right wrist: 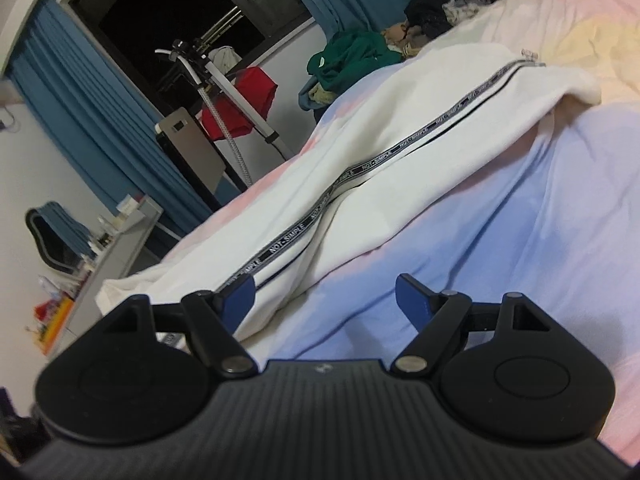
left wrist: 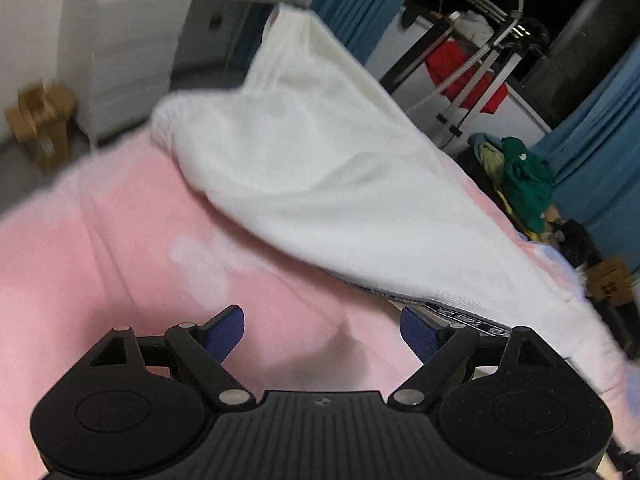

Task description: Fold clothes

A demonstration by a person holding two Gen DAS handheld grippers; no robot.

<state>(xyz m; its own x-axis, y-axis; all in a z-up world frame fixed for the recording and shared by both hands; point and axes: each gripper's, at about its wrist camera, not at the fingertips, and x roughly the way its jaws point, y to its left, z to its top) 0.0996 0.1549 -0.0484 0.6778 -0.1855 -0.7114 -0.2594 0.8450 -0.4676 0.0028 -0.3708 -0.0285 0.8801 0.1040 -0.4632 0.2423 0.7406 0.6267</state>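
Observation:
A white garment (left wrist: 320, 168) with a lettered black-and-grey stripe (right wrist: 360, 168) along it lies stretched out on the bed (left wrist: 100, 240). In the left wrist view my left gripper (left wrist: 322, 330) hangs open over the pink sheet, just short of the garment's striped near edge, nothing between its blue pads (left wrist: 224, 332). In the right wrist view my right gripper (right wrist: 325, 300) is open too. Its left pad (right wrist: 240, 296) stands at the garment's near end by the stripe, and its right pad is over bare blue sheet. Nothing is gripped.
A heap of green and dark clothes (right wrist: 352, 56) sits past the bed's far edge. A clothes rack with a red garment (right wrist: 240, 100) stands by blue curtains (right wrist: 100, 120) and a dark window. White drawers (left wrist: 128, 48) and cardboard boxes (left wrist: 40, 120) stand beside the bed.

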